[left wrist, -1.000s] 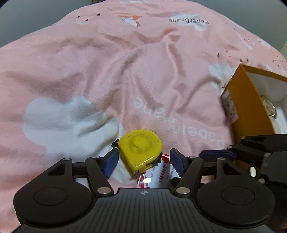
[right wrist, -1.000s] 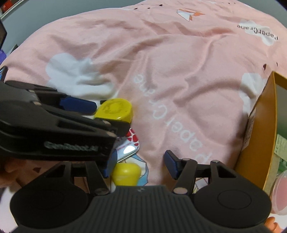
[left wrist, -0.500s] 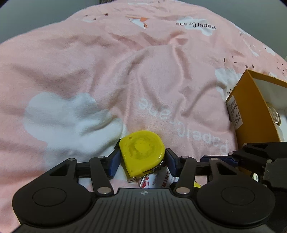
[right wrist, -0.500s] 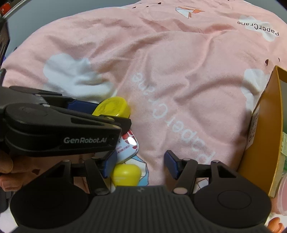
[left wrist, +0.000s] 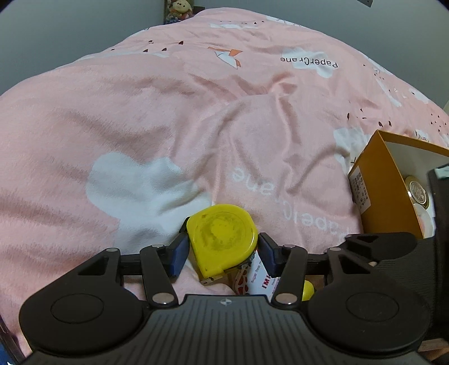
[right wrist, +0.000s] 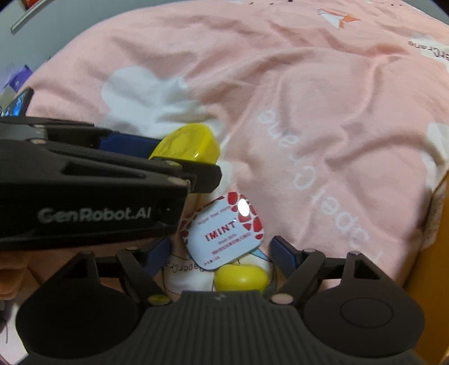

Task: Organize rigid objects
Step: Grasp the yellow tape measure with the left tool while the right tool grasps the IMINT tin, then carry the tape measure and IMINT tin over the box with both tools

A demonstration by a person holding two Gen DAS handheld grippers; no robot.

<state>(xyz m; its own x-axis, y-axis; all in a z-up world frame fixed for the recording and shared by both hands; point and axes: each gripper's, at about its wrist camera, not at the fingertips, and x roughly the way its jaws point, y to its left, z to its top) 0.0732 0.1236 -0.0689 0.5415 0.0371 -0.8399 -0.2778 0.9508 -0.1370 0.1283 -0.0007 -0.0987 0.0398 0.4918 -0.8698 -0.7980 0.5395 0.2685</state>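
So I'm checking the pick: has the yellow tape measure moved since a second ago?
Yes. The yellow tape measure has lifted off the mint tin, clamped in the left hand-held gripper.

Background stuff on my feed
I see a pink bedspread (left wrist: 174, 112) with white clouds, plus plush toys (left wrist: 179, 8) far back.

- left gripper (left wrist: 221, 250): matte black body, ribbed housing along bottom centre of frame, round black disc either side, silver rivets on the linkage arms
- blue pads (left wrist: 177, 252) on its fingertips
- right gripper (right wrist: 221, 252): same black build, ribbed plate at bottom, two round discs, blue pads, silver pins; one pin at lower left looks yellowish
- white "GenRobot.AI" lettering on the left gripper's side, left of frame in the right wrist view
- small cross mark on each ribbed housing's top edge
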